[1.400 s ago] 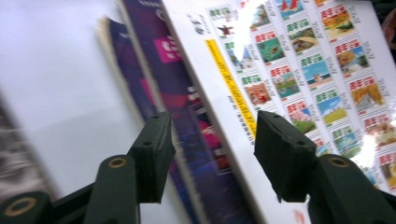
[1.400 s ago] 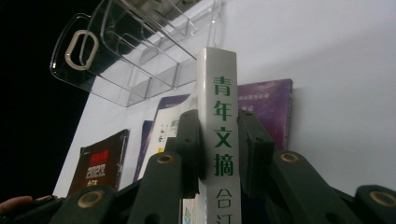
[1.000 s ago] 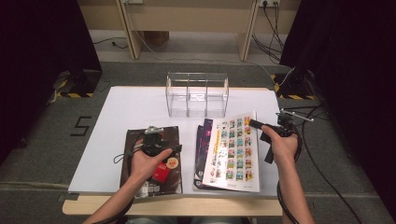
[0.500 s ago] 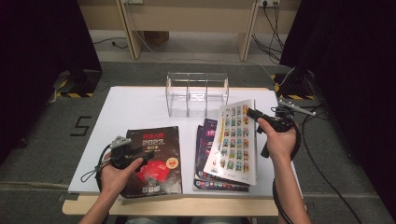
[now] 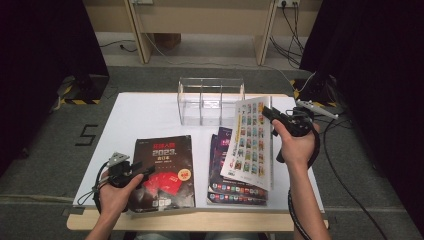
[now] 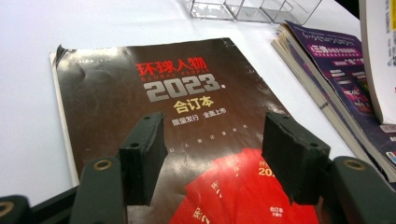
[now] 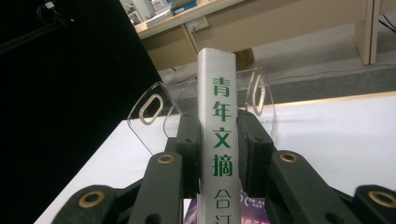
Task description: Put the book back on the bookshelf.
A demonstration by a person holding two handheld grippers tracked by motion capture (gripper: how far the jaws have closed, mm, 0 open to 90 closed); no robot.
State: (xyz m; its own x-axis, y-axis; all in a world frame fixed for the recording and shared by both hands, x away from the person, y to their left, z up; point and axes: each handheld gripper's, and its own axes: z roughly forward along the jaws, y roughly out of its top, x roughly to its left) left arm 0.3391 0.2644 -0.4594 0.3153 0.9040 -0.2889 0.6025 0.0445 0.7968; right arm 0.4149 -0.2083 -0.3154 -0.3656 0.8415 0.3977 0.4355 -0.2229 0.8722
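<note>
Rack [image 5: 210, 100] empty; my right gripper [image 5: 272, 116] pinches one book [image 5: 250, 142] near it, left gripper [image 5: 145, 170] spread over another book [image 5: 162, 170].

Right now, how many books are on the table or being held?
3, maybe more hidden: a black book flat at the left, a purple book topping the middle stack, and a white book held in the right tongs.
</note>
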